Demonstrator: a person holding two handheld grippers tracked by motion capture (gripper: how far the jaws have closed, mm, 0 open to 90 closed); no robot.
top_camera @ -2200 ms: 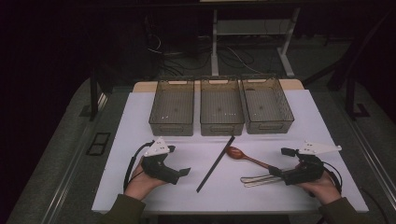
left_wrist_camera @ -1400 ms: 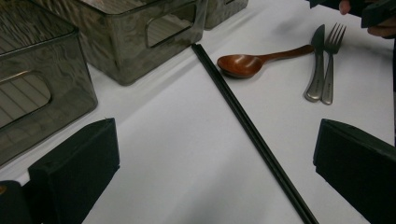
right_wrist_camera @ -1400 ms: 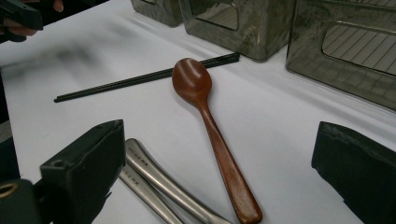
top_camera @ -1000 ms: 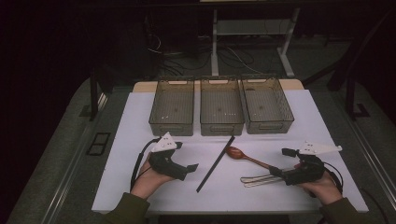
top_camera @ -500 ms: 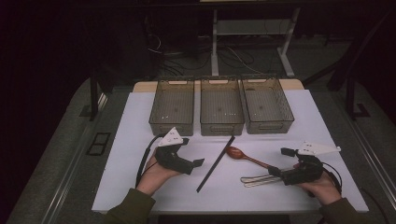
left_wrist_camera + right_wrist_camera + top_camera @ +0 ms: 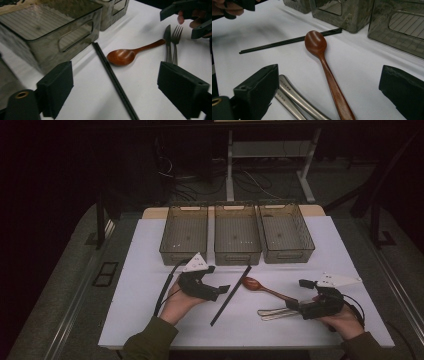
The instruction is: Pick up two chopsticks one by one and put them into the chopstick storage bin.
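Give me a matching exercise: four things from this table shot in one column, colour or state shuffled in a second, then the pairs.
1. spoon
2. chopsticks
3. fork and knife
4. left gripper

a. black, lying diagonally beside the spoon's bowl
b. silver metal, side by side
c. jaws apart, nothing between the pads
d. reddish-brown wood

Pairs: 1-d, 2-a, 3-b, 4-c

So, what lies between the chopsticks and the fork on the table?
The wooden spoon lies between the chopsticks and the fork, seen in the high view.
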